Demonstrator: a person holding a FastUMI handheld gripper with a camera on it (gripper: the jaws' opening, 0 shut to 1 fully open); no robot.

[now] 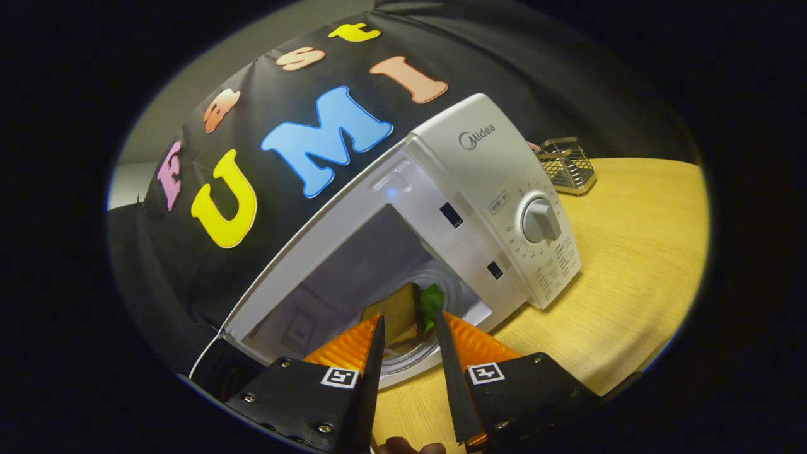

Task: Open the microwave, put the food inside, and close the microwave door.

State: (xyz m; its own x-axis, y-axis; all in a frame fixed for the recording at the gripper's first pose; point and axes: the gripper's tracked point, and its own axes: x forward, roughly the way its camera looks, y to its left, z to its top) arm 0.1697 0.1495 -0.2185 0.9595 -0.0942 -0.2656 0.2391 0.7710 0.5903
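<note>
The brand name "Midea" stands at the top of the microwave's (pixel 403 239) white control panel (pixel 504 189). Small print rings the dial (pixel 539 221) and fills the panel below it, too fine to read.

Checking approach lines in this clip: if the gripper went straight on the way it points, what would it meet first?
Probably the food between the fingers of the gripper, on the glass tray inside the open microwave. Whether the fingers press on it is unclear.
</note>
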